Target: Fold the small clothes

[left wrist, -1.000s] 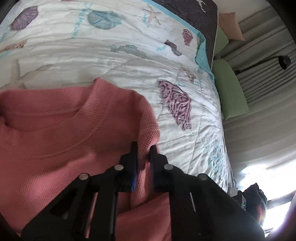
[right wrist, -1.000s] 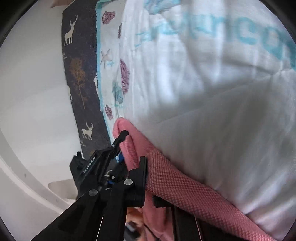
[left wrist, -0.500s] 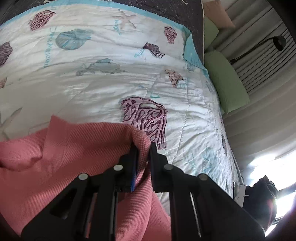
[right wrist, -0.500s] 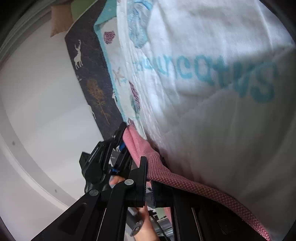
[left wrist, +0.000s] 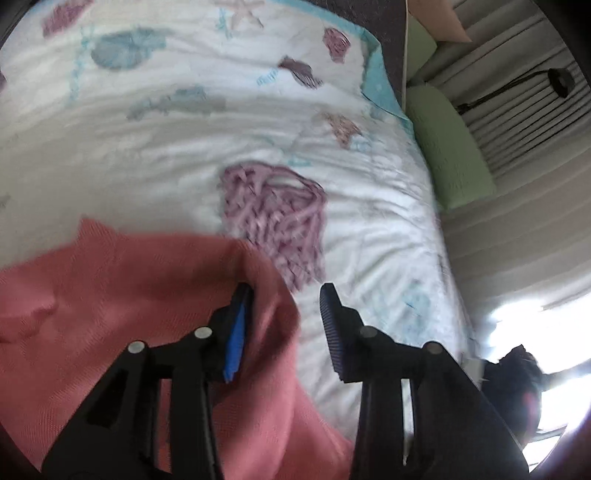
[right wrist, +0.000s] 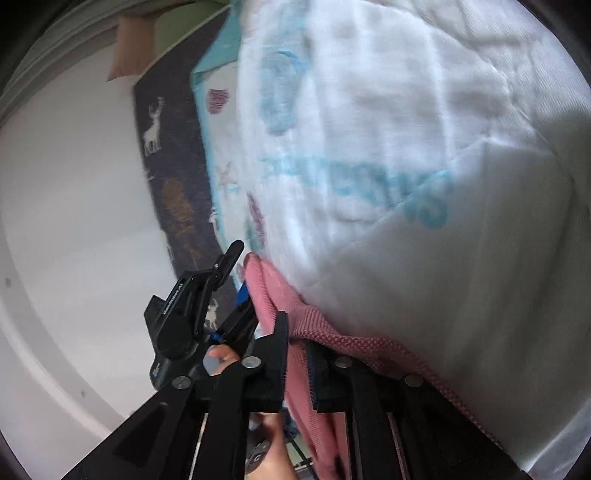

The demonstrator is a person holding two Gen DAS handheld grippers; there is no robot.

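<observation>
A salmon-pink knit top (left wrist: 122, 314) lies on the white sea-print bedspread (left wrist: 184, 147), its folded edge at the lower left of the left wrist view. My left gripper (left wrist: 286, 299) is open; the fabric edge lies against its left finger and the right finger stands apart over the bedspread. In the right wrist view my right gripper (right wrist: 297, 332) has its jaws close together with the pink top's edge (right wrist: 295, 321) between them. The left gripper (right wrist: 221, 280) shows there too, just beyond the fabric.
A dark deer-print blanket (right wrist: 170, 177) borders the far side of the bed. Green pillows (left wrist: 450, 147) and a tan cushion (left wrist: 439, 18) lie at the head, near ribbed curtains and a black lamp (left wrist: 557, 79). A dark bag (left wrist: 517, 376) sits by the bright window.
My left gripper has opened and let go of the top's edge, which it was pinching before. The right gripper still holds its edge; both views have shifted slightly.
</observation>
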